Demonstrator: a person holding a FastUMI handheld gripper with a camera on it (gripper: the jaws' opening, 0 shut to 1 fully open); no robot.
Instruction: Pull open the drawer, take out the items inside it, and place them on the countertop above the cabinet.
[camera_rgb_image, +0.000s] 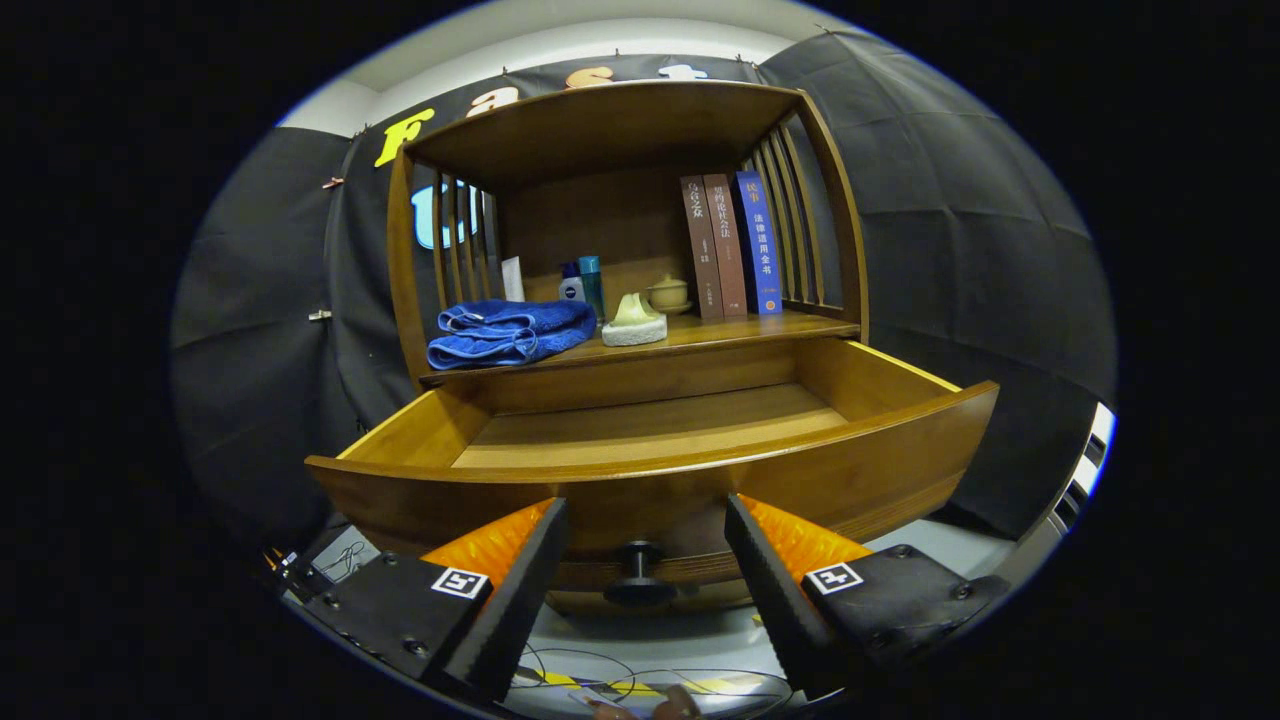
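The wooden cabinet's drawer (880, 440) stands pulled out toward me, and the part of its floor that I can see is bare. Its dark round knob (640, 575) sits on the drawer front, between my fingers but untouched by either. My gripper (645, 535) is open, one finger on each side of the knob with a gap to both. On the countertop (760, 327) above the drawer lie a folded blue towel (510, 333), a pale soap-like piece on a white dish (634, 320), a small tan lidded pot (668, 293) and two small bottles (582, 282).
Three books (730, 245) stand upright at the right of the countertop under the cabinet's top board. Slatted sides close the shelf left and right. Cables and yellow-black tape lie on the light floor below my fingers. Black cloth walls surround the cabinet.
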